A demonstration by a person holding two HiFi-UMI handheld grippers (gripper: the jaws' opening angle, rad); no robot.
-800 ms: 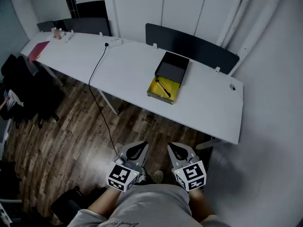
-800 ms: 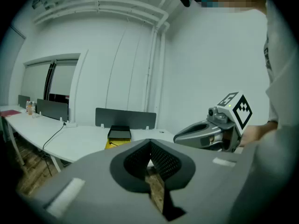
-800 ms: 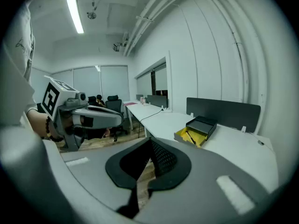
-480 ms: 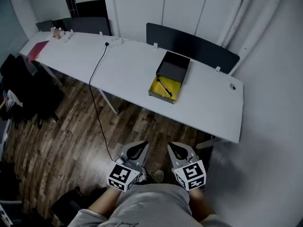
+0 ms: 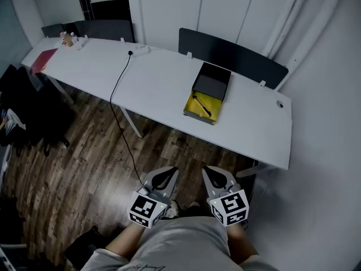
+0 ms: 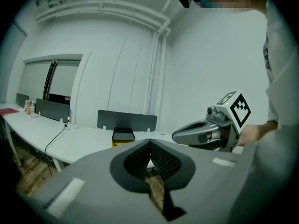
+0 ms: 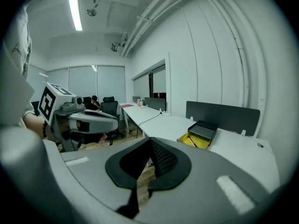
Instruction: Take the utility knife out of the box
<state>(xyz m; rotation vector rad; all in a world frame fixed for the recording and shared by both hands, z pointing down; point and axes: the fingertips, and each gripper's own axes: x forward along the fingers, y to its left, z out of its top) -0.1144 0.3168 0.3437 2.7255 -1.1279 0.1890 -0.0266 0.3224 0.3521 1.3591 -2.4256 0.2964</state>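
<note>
Yellow-lined box (image 5: 201, 116) open on table (image 5: 163, 86); utility knife (image 5: 201, 104), probably, inside.

1. The head view looks steeply down from above the person. It stands well back from the white worktop (image 5: 163, 89), with wooden floor (image 5: 84, 151) between. The left tool (image 5: 171, 171) and right tool (image 5: 206, 170) lie at its near edge.
2. The left gripper view rides just behind its own tool, facing almost level towards the far worktop. The right tool appears at its right.
3. The right gripper view sits likewise, with the left tool at its left.
4. All three views share the worktop and the open box (image 5: 210, 92), which is far from each.
</note>
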